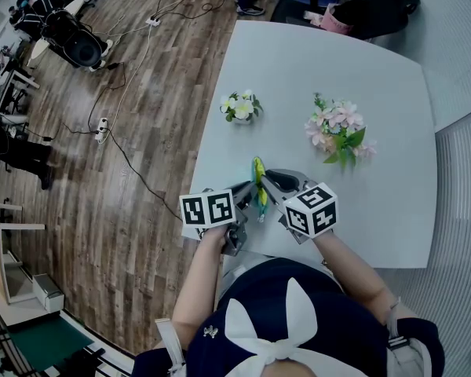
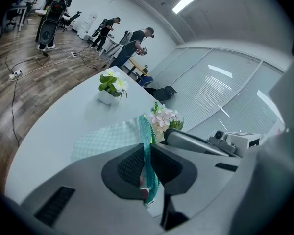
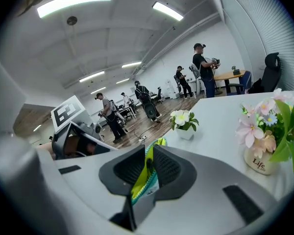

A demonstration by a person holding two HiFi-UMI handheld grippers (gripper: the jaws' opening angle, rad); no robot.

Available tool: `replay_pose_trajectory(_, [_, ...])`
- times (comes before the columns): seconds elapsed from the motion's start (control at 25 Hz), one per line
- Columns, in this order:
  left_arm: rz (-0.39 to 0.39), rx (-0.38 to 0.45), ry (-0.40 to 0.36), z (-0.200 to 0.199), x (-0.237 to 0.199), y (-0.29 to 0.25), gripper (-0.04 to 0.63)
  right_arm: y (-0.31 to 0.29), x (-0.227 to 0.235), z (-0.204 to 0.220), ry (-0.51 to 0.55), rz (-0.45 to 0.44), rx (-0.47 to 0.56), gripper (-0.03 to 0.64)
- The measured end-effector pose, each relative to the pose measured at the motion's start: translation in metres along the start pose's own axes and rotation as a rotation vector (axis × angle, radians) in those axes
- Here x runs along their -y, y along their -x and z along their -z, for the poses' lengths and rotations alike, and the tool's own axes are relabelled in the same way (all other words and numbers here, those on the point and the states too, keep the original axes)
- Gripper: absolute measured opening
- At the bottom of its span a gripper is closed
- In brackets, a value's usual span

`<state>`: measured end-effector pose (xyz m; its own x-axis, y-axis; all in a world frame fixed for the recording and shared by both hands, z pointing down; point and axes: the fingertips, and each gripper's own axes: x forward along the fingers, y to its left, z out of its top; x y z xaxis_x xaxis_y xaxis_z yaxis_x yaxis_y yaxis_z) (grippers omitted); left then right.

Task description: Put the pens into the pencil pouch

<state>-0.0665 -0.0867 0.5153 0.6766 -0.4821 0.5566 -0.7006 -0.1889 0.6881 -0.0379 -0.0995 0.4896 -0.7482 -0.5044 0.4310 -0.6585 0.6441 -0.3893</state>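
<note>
Left tool (image 2: 147, 168): clenched on the teal mesh edge of the pencil pouch, with the fabric standing upright between the pads.
Small white flower pot (image 1: 241, 108): stands on the surface (image 1: 377, 77) behind the work, well apart from both tools.
Pencil pouch (image 1: 259, 183): hangs between the 2 tools at the near edge of the surface. Whether it rests on the surface cannot be told.
Right tool (image 3: 148, 170): clenched on the yellow-and-teal rim of the pouch, opposite the left grip.
Pink flower pot (image 1: 339, 130): stands toward the right edge of the surface, clear of the work.
Pens: none seen in any view.
Step in hand (judged): holding the 2 rims so the mouth can be opened.
Method advised: draw the rims apart evenly and keep the mouth facing up. Pull gently, since mesh stretches and can slip from the pads.
Risk (judged): 1 tool must let go to fetch a pen. The pouch should be set flat on the surface first, or the mouth will collapse.
</note>
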Motion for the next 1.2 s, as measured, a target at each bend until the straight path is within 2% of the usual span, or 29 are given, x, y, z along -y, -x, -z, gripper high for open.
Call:
replay_pose_trajectory(0.2, [-0.002, -0.002, 0.002, 0.0, 0.0, 0.001, 0.054, -0.003, -0.003, 0.011, -0.014, -0.024, -0.038, 0.061])
replay_pose_trajectory(0.4, [-0.002, 0.001, 0.003, 0.0, -0.001, 0.001, 0.054, 0.001, 0.0, 0.01, -0.029, -0.019, -0.022, 0.061])
replay_pose_trajectory(0.84, [0.001, -0.026, 0.008, 0.004, -0.003, -0.015, 0.054, 0.023, 0.02, 0.004, -0.079, 0.046, 0.039, 0.061])
replay_pose_trajectory(1.2, [0.011, -0.107, 0.003, 0.017, 0.003, -0.052, 0.054, 0.042, 0.036, 0.013, -0.111, 0.114, 0.045, 0.06])
